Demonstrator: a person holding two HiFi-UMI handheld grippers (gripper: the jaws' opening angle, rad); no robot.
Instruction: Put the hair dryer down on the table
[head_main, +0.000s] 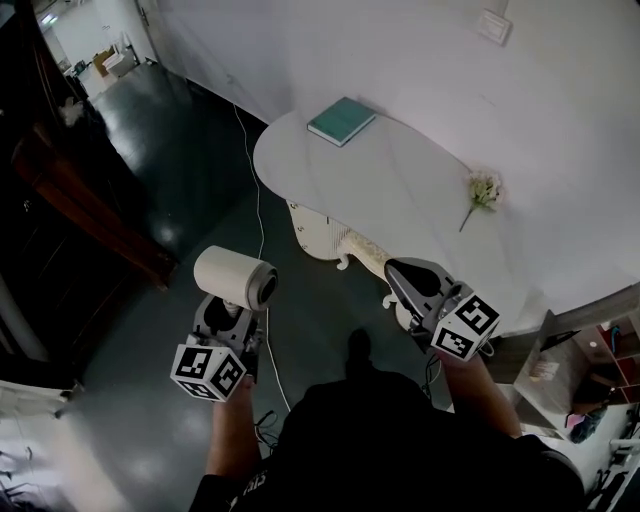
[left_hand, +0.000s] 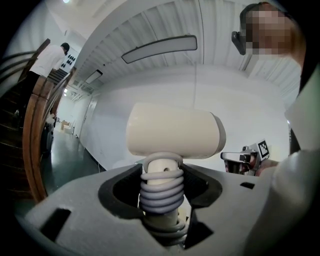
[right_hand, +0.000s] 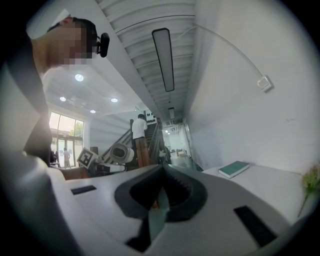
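1. Well, the dark floor (head_main: 170, 160) takes up the left of the room, and the hair dryer (head_main: 236, 277) hangs above it, not yet over any tabletop.
2. Beyond it, the white oval table (head_main: 400, 195) stands against the far wall. It lies far and to the right of the dryer, and its near left edge is the closest part.
3. The dryer sits upright in my grasp: the handle points down into the tool and the cream barrel lies crosswise on top, its long axis roughly left to right, with the open end toward the right.
4. My left gripper (left_hand: 161, 192) is clenched on the dryer's handle, the jaws pressing on the grey cord coiled round it.
5. My right gripper (right_hand: 162, 172) has its jaws together with nothing between them. It hovers at the table's near edge, closer to the table than the left, but it carries nothing.
6. So I judge the left one must travel far and right to bring the dryer over bare tabletop.
7. A teal book (head_main: 341, 120) lies at the table's far left end.
8. A small flower sprig (head_main: 482, 192) lies toward the right, leaving the middle bare.
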